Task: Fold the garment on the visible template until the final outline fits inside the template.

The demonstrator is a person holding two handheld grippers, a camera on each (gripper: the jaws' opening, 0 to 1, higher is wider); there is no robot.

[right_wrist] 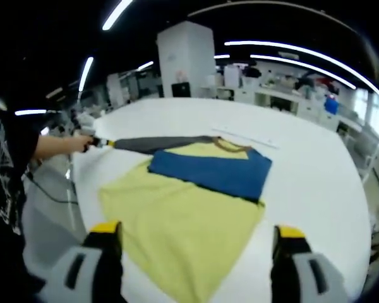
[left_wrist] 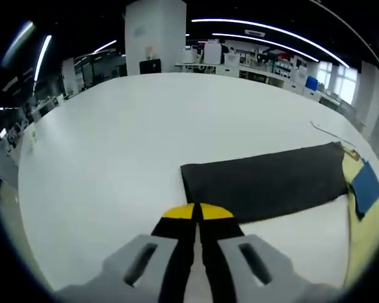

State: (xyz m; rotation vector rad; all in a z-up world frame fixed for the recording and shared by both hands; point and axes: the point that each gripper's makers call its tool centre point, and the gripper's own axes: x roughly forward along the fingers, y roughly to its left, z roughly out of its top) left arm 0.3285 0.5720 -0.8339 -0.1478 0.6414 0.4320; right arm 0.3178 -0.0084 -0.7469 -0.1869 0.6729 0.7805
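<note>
Two tools observed. Right tool (right_wrist: 192, 243) spread wide above the near hem of the garment (right_wrist: 183, 221), yellow body flat on the white surface (right_wrist: 309, 164), blue sleeve (right_wrist: 211, 170) folded across its chest. Left tool (left_wrist: 197, 213) pressed together, gripping nothing visible, just short of the dark sleeve (left_wrist: 265, 180) stretched sideways from the garment. Judgement: fold the dark sleeve over the body next, edges squared. No template outline discernible. Beyond the garment, a thin cord (right_wrist: 243, 137) on the surface; workbenches behind. No obstruction.

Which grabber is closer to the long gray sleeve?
Left. The left gripper has its shut tips right at the gray sleeve's end. The right gripper is open over the yellow shirt body, away from the sleeve.
</note>
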